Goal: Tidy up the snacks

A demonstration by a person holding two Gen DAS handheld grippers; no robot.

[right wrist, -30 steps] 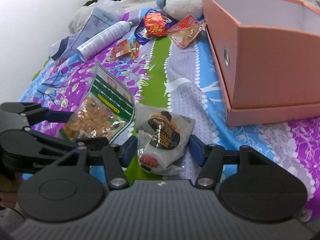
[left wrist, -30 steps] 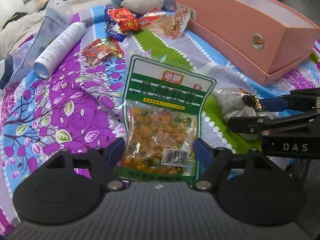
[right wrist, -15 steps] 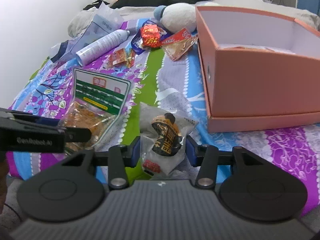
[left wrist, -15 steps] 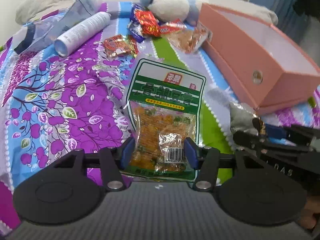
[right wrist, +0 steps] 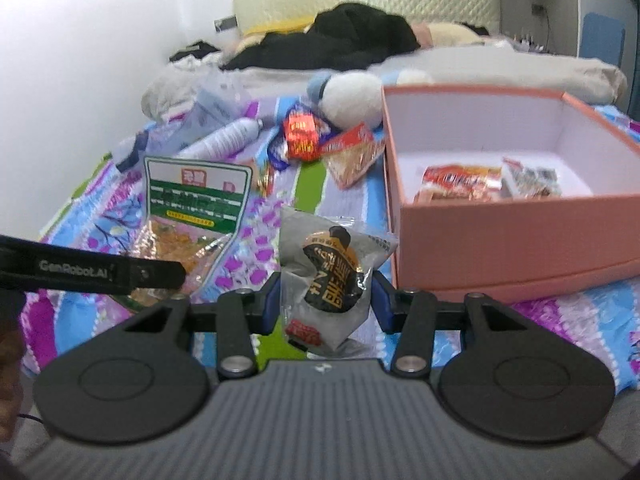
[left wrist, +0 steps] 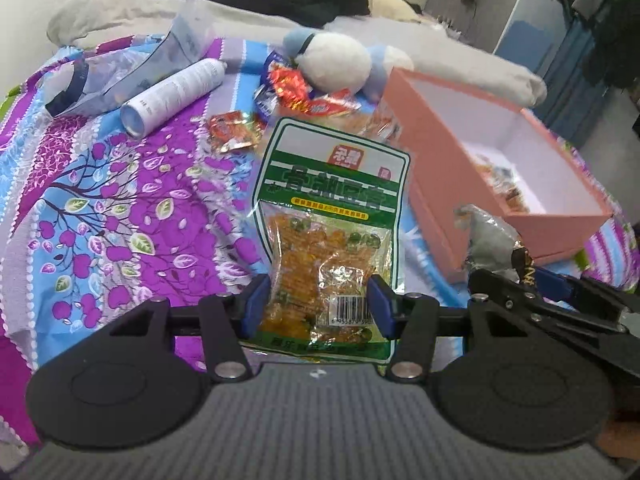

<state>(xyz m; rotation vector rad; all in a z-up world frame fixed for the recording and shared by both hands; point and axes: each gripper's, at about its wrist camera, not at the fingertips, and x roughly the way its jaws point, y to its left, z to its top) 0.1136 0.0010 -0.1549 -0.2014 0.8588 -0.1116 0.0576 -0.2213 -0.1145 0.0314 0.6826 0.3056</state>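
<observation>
A: Item one, left gripper?
B: Clamped on the green snack bag, blue pads pressing its lower sides; the jaws have just been closing on it. The bag stands upright, clear of the bedspread.

A: Item two, right gripper?
B: Clamped on the grey snack pouch with black and orange print, pads pinching it at both sides; these jaws have also just been closing. In the left wrist view the same pouch shows at 4 o'clock, crumpled above the other tool.

A: Container?
B: Pink box, open-topped, at 2 o'clock from the right gripper, sitting on the bed. Inside, on its white floor: a red-and-orange packet and a small grey one just beside it.

A: Loose stock?
B: At 12 o'clock from the left gripper, a heap of red snack packets against a white plush toy; one small red packet lies apart, nearer the camera. At 10 o'clock, a white spray can lying on its side, with a clear plastic bag touching it behind.

A: Background?
B: Dark clothing piled at the head of the bed.
</observation>
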